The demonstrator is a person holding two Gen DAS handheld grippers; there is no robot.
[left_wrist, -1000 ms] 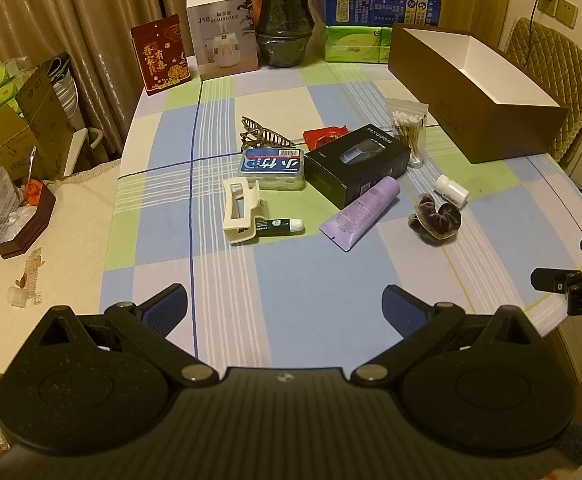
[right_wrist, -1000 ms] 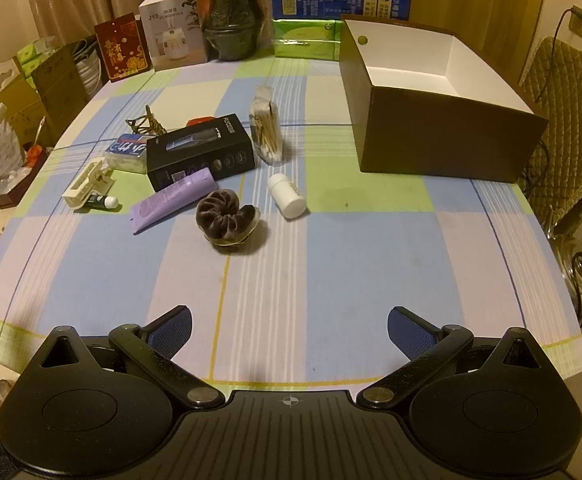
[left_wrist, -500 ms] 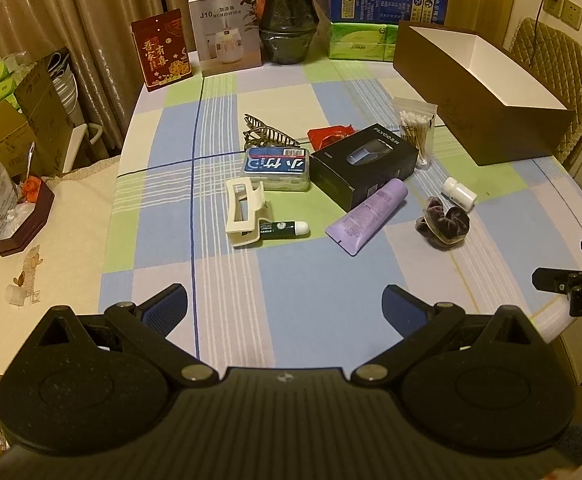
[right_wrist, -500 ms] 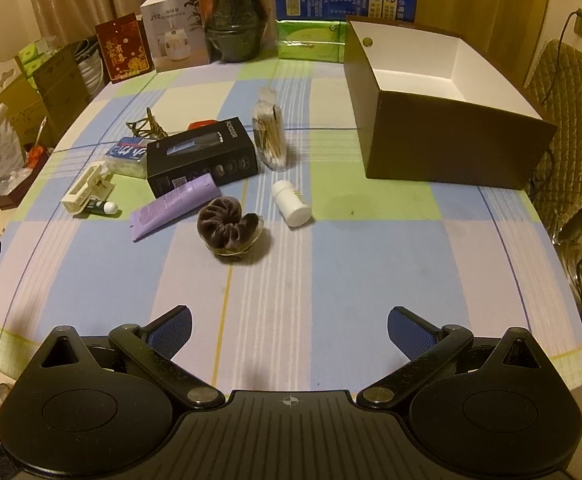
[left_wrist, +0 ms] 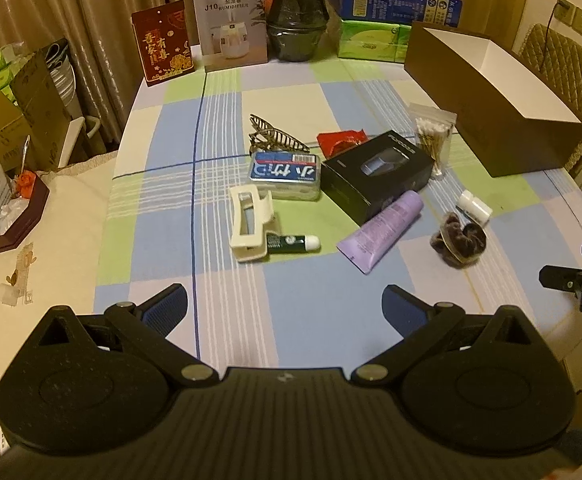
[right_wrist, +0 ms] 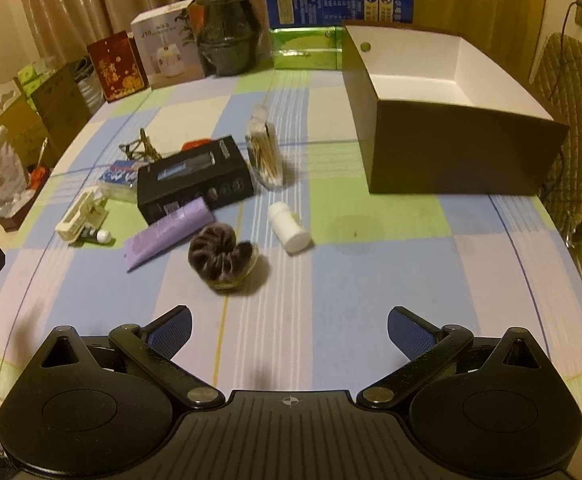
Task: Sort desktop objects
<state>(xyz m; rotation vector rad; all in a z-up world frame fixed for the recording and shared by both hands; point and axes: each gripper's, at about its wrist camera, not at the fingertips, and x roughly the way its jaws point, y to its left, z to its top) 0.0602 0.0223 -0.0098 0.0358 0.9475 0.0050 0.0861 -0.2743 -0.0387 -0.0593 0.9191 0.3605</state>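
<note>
Hovering over the near edge of the table (right_wrist: 371,280), the right gripper (right_wrist: 289,330) has its jaws spread wide with nothing between them, and the left gripper (left_wrist: 285,308) is just as wide and empty over the near left part. Plenty of bare checked cloth sits in front of both, so lots of free room before the clutter starts.

Closest to the right gripper is the dark scrunchie (right_wrist: 221,258), with a small white bottle (right_wrist: 289,227) just beside it and a purple tube (right_wrist: 169,234) on its other side. Behind the tube lies a black box (right_wrist: 195,178), touching it, then a bag of cotton swabs (right_wrist: 265,152). Toward the left edge are a cream hair clip (left_wrist: 249,222), a green lip balm (left_wrist: 293,243) and a blue tissue pack (left_wrist: 287,174).

An open brown box (right_wrist: 463,160) sits at the far right corner, empty inside. Boxes and a dark vase (right_wrist: 227,28) line the far edge, curtains behind.
</note>
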